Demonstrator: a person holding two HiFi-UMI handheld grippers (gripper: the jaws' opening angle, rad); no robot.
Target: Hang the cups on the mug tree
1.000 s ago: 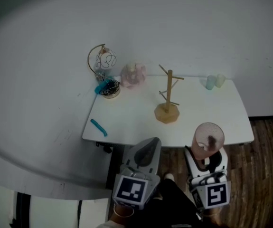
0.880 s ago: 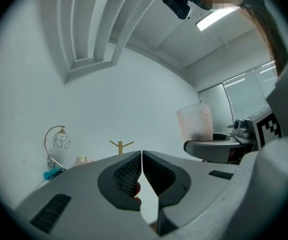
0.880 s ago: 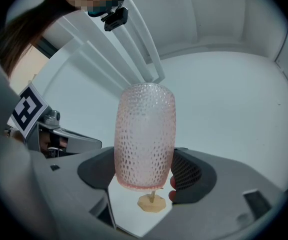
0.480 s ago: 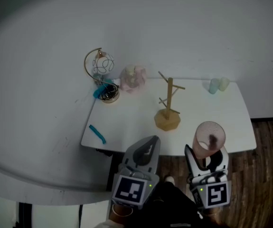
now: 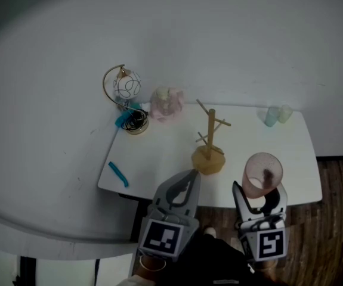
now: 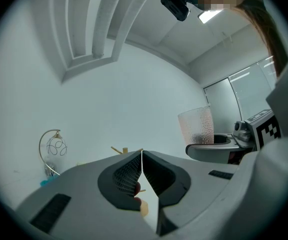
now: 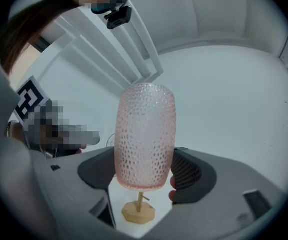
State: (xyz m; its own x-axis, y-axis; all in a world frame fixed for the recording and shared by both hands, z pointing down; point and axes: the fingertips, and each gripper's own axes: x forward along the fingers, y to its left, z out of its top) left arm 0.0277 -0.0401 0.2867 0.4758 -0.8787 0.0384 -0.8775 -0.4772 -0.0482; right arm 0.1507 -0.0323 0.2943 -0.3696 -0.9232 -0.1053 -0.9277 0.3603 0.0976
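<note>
My right gripper (image 5: 260,189) is shut on a pink dimpled cup (image 5: 262,173), held upright in front of the table's near edge. In the right gripper view the cup (image 7: 145,136) fills the gap between the jaws, and the wooden mug tree (image 7: 138,210) shows below it. The mug tree (image 5: 210,140) stands bare on the white table (image 5: 159,154), left of the cup and beyond it. Left of the cup, my left gripper (image 5: 189,177) is shut on nothing, its jaws (image 6: 141,176) pressed together. Two small pale cups (image 5: 277,115) stand at the table's far right corner.
A gold wire globe ornament (image 5: 123,94) and a pink object (image 5: 167,103) stand at the table's far left. A blue strip (image 5: 118,173) lies near the left front corner. A white wall backs the table; wooden floor (image 5: 338,219) shows at the right.
The table and mug tree have slid lower in the head view, closer to both grippers. The right gripper's hold on the pink cup is unchanged; the left stays shut.
</note>
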